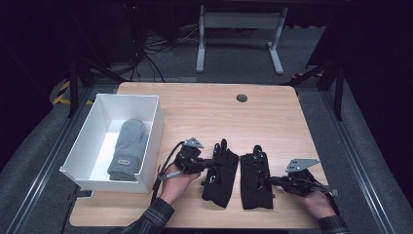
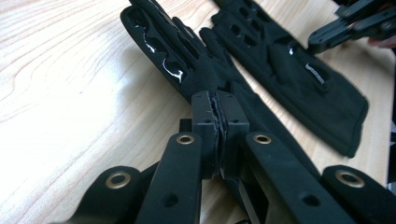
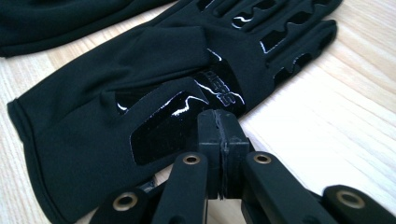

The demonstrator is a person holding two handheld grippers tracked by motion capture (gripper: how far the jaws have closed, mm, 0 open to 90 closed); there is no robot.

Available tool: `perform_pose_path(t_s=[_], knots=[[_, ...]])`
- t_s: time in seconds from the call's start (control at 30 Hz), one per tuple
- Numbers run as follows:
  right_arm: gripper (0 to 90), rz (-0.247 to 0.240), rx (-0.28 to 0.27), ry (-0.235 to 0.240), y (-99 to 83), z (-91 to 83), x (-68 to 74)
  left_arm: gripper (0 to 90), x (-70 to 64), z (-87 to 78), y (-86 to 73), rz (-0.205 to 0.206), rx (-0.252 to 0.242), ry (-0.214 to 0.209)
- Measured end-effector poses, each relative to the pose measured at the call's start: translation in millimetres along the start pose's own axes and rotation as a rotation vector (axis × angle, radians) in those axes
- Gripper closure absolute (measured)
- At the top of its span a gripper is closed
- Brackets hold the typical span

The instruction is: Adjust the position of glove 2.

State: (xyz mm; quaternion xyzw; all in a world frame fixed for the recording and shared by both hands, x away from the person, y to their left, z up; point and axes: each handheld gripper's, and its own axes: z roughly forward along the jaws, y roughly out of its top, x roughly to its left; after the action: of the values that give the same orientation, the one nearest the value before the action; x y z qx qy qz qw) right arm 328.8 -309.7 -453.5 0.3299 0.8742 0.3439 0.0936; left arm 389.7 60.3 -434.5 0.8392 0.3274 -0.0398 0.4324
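A: Two black fabric gloves with glossy rubber strips lie flat on the pale wooden table [image 1: 195, 102], side by side near your edge, fingers pointing away from you. The left-hand black glove [image 1: 220, 178] and the right-hand black glove [image 1: 256, 179] sit just apart, a strip of wood between them.

B: And your left gripper [image 2: 218, 133]?

A: Jaws pressed together, tips right at that glove's edge. From the left gripper view I'd say fabric may be caught between them, but it's too dark to be sure. Your left hand [image 1: 176, 184] sits just beside the glove.

B: The other side?

A: Your right gripper [image 3: 222, 144] has its jaws closed flat against each other, tips at the near edge of the right-hand glove, by the shiny patch with lettering. I can't tell whether they touch it. Your right hand [image 1: 319, 202] is near the table's front corner.

B: Further out?

A: A white rectangular plastic bin [image 1: 151, 141] stands at the table's left, holding a grey knitted mitten [image 1: 128, 148] lying flat inside.
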Motion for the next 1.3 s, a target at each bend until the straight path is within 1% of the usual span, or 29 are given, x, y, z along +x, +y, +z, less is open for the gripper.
perform_pose_path(t_s=[0.17, 0.27, 0.37, 0.43, 0.47, 0.5, 0.53, 0.6, 0.67, 0.73, 0.77, 0.83, 0.87, 0.97, 1.07, 1.3], knots=[[90.0, -0.018, 0.002, 0.027, 4.4, 5.7, 5.4, 88.1, 0.7, -2.1, 1.4, -0.005, -0.012, -0.008], [90.0, -0.024, 0.001, 0.031, 6.4, 7.9, 7.0, 88.1, 0.3, -1.9, 2.4, -0.009, -0.016, -0.014], [90.0, -0.042, 0.004, 0.043, 11.6, 12.9, 11.1, 88.0, -0.6, -1.6, 3.9, -0.008, -0.019, -0.013], [90.0, -0.044, 0.005, 0.048, 12.7, 14.1, 12.1, 88.0, 0.2, -2.5, 6.1, -0.007, -0.024, -0.006], [90.0, -0.048, 0.005, 0.049, 13.4, 14.9, 12.4, 88.0, 1.9, -3.0, 7.4, -0.013, -0.032, -0.009], [90.0, -0.051, 0.003, 0.056, 14.8, 16.6, 13.0, 88.0, 3.9, -3.5, 10.0, -0.012, -0.031, 0.001], [90.0, -0.051, 0.003, 0.056, 14.8, 16.6, 13.0, 88.0, 3.9, -3.5, 10.0, -0.012, -0.031, 0.001], [90.0, -0.056, 0.003, 0.063, 16.7, 18.9, 13.2, 88.1, 5.1, -4.0, 16.3, -0.009, -0.042, 0.012], [90.0, -0.055, 0.004, 0.064, 17.2, 19.4, 13.4, 88.0, 5.3, -4.1, 18.4, -0.003, -0.043, 0.015], [90.0, -0.056, 0.002, 0.067, 18.4, 21.2, 13.5, 88.0, 6.0, -2.4, 21.6, -0.005, -0.048, 0.006], [90.0, -0.059, 0.002, 0.068, 19.2, 21.9, 13.5, 88.0, 5.7, -0.6, 23.1, -0.002, -0.041, 0.004], [90.0, -0.061, 0.002, 0.067, 21.1, 23.5, 13.4, 88.0, 4.4, 1.8, 25.8, 0.003, -0.040, -0.016], [90.0, -0.059, 0.000, 0.068, 22.1, 24.5, 13.3, 88.0, 3.2, 1.8, 27.1, 0.001, -0.043, -0.024], [90.0, -0.061, -0.005, 0.070, 25.7, 27.1, 12.7, 88.0, -0.5, 1.3, 31.8, 0.015, -0.054, -0.035], [90.0, -0.060, -0.009, 0.075, 29.4, 31.0, 13.0, 88.1, -3.1, 1.1, 35.5, 0.012, -0.070, -0.061], [90.0, -0.072, -0.019, 0.083, 37.2, 39.9, 15.9, 88.2, -8.7, 3.7, 37.3, 0.022, -0.066, -0.080]])
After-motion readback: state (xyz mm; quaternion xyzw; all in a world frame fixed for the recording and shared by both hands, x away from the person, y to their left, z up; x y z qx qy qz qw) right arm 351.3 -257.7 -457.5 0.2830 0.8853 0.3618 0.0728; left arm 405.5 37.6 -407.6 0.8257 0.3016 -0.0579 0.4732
